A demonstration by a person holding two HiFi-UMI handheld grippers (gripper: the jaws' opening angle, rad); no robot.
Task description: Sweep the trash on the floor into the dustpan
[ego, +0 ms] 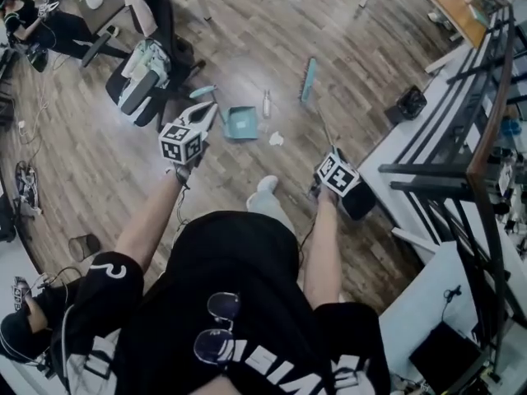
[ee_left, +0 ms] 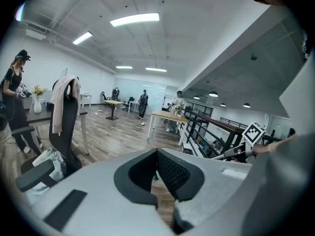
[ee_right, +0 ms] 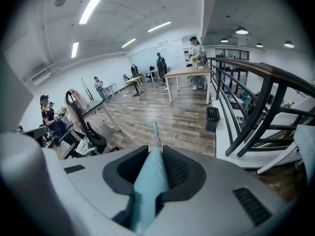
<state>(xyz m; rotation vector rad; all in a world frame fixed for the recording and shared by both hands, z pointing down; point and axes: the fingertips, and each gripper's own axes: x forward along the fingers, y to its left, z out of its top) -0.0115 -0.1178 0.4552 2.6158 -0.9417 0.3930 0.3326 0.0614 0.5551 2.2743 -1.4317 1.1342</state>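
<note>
A teal dustpan (ego: 241,123) rests on the wooden floor ahead of me. Its teal handle (ego: 202,91) rises to my left gripper (ego: 207,112), whose jaws stand close together on it; in the left gripper view only a teal sliver shows between that gripper's (ee_left: 158,173) pads. To the right of the pan lie a white paper wad (ego: 276,139) and a small bottle (ego: 266,103). The teal broom head (ego: 308,79) sits on the floor farther off. My right gripper (ego: 329,164) (ee_right: 155,168) is shut on the broom handle (ee_right: 150,181).
An office chair (ego: 144,72) draped with clothes stands left of the dustpan. A black railing (ego: 461,171) and a white ledge run along the right, with a dark bin (ego: 410,103) beside them. People sit at the top left (ego: 33,23) and bottom left (ego: 25,323).
</note>
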